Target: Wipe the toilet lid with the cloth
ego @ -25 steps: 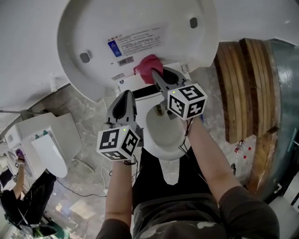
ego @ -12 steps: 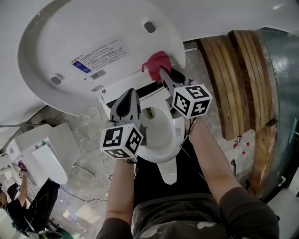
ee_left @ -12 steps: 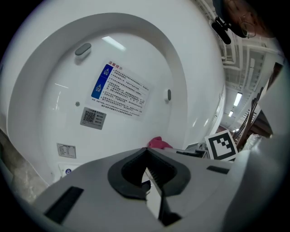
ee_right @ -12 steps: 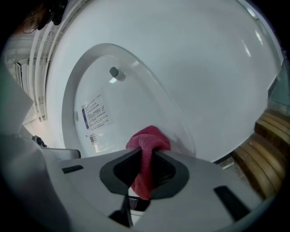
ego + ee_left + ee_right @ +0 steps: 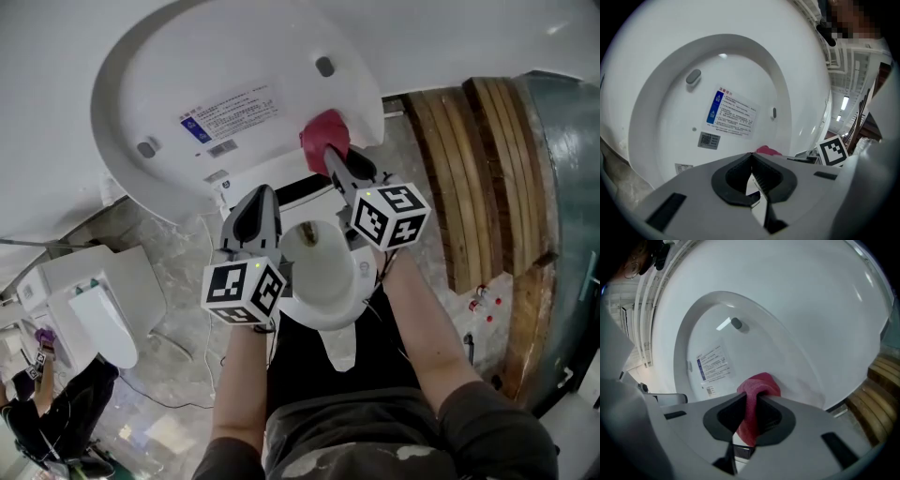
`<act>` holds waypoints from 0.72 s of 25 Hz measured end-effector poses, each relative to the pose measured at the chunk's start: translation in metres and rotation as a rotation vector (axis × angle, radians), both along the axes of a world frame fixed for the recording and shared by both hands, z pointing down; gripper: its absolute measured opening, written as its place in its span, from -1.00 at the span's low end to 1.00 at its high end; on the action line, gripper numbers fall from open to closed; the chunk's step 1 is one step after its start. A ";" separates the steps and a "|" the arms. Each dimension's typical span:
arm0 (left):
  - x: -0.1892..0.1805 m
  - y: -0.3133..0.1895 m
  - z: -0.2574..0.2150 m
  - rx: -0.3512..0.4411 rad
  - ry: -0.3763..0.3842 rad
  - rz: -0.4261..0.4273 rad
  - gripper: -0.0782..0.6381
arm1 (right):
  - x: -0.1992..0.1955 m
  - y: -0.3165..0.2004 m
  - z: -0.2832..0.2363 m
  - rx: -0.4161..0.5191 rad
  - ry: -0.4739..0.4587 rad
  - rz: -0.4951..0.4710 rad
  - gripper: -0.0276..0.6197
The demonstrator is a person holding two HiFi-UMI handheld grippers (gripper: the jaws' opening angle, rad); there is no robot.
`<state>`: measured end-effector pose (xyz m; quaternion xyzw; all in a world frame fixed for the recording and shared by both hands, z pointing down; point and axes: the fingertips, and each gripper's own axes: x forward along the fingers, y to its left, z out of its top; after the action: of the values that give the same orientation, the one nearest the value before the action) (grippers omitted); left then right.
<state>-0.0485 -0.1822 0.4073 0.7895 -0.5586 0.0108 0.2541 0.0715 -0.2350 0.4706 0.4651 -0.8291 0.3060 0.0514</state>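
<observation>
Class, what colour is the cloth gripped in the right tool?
The cloth is pinkish red, clearest in the right gripper view.

I can read nothing for certain: the white sticker (image 5: 230, 112) with a blue corner on the toilet lid (image 5: 141, 84) carries print too small, the code label (image 5: 708, 140) near it likewise.
</observation>
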 end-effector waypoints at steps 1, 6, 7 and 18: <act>-0.008 0.003 -0.006 0.008 -0.003 -0.007 -0.76 | -0.007 0.004 -0.007 0.004 -0.009 -0.006 -0.76; -0.064 0.011 -0.042 0.058 -0.006 -0.083 -0.76 | -0.047 0.015 -0.049 0.031 -0.051 -0.047 -0.76; -0.076 0.010 -0.052 0.078 -0.004 -0.102 -0.76 | -0.056 0.013 -0.059 0.047 -0.055 -0.063 -0.76; -0.168 0.017 -0.140 0.223 -0.037 -0.106 -0.76 | -0.125 0.029 -0.152 0.146 -0.012 -0.183 -0.76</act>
<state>-0.2167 -0.1651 0.2678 0.7817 -0.6021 -0.0502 0.1546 -0.0537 -0.2058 0.3183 0.3880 -0.8886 0.2415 0.0402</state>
